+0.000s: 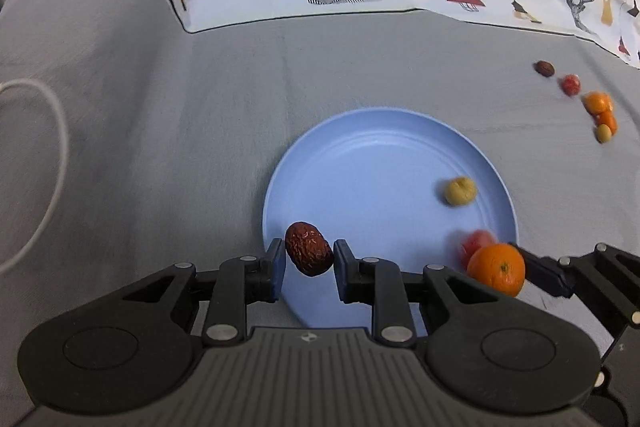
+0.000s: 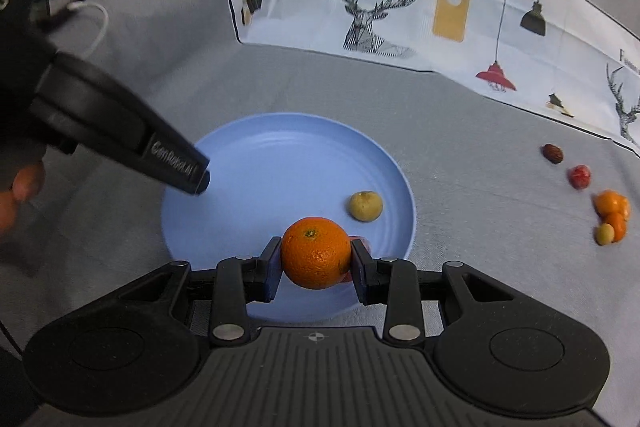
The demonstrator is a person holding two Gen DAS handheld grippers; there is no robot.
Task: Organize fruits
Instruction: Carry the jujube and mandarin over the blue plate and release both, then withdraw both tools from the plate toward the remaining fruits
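A blue plate lies on the grey cloth; it also shows in the right wrist view. My left gripper is shut on a wrinkled red date over the plate's near left rim. My right gripper is shut on an orange over the plate's near rim; the orange also shows in the left wrist view. A yellow-green fruit lies on the plate, and a red fruit sits behind the orange.
Off to the right on the cloth lie a date, a red fruit, two oranges and a small green fruit. A deer-print cloth covers the back. A white cable loops at the left.
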